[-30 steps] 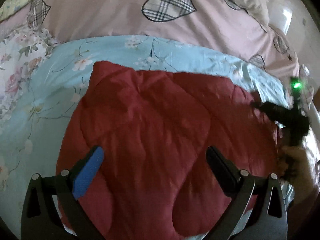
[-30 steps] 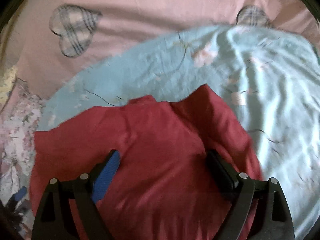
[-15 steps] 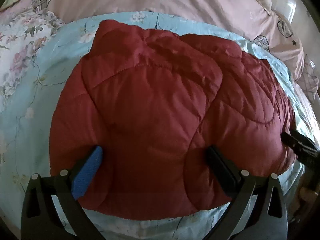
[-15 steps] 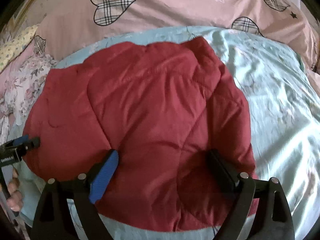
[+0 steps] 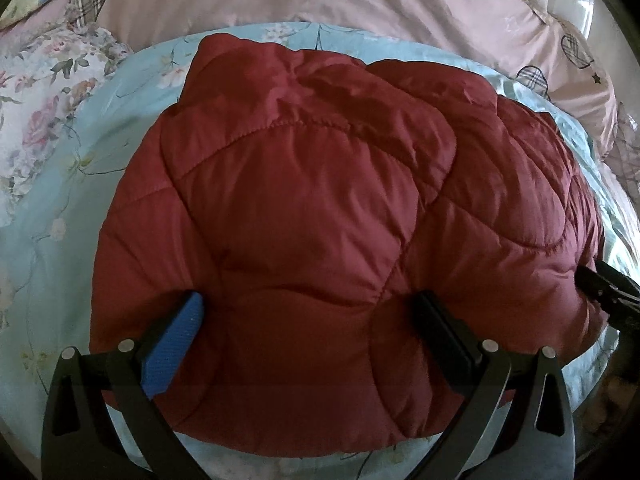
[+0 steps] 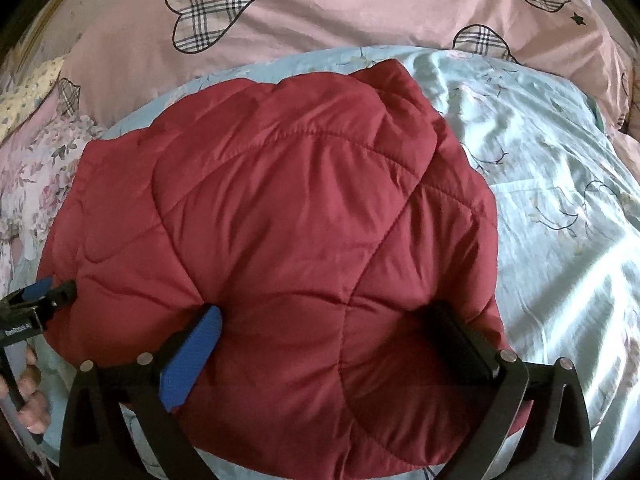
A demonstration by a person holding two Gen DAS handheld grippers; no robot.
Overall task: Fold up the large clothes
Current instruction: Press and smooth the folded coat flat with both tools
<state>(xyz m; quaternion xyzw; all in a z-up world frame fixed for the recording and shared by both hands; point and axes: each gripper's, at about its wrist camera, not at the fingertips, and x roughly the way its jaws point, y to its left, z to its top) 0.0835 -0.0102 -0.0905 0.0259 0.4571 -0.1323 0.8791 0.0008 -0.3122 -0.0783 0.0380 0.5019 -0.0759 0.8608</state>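
Note:
A dark red quilted puffer jacket (image 5: pixel 320 208) lies folded in a thick bundle on a light blue floral sheet (image 5: pixel 60 248); it also shows in the right wrist view (image 6: pixel 280 232). My left gripper (image 5: pixel 308 320) is open and empty, held just above the bundle's near edge. My right gripper (image 6: pixel 328 328) is open and empty, held above the near right part of the bundle. The right gripper's tip shows at the right edge of the left wrist view (image 5: pixel 608 288). The left gripper and the hand holding it show at the left edge of the right wrist view (image 6: pixel 32 304).
A pink duvet with plaid hearts (image 6: pixel 320 8) lies behind the blue sheet (image 6: pixel 560 200). A floral pillow or cloth (image 5: pixel 36 120) lies at the far left. The blue sheet is wrinkled to the right of the jacket.
Both grippers have pulled back and up from the jacket, so the whole bundle now shows. Both stayed open. The jacket lies still.

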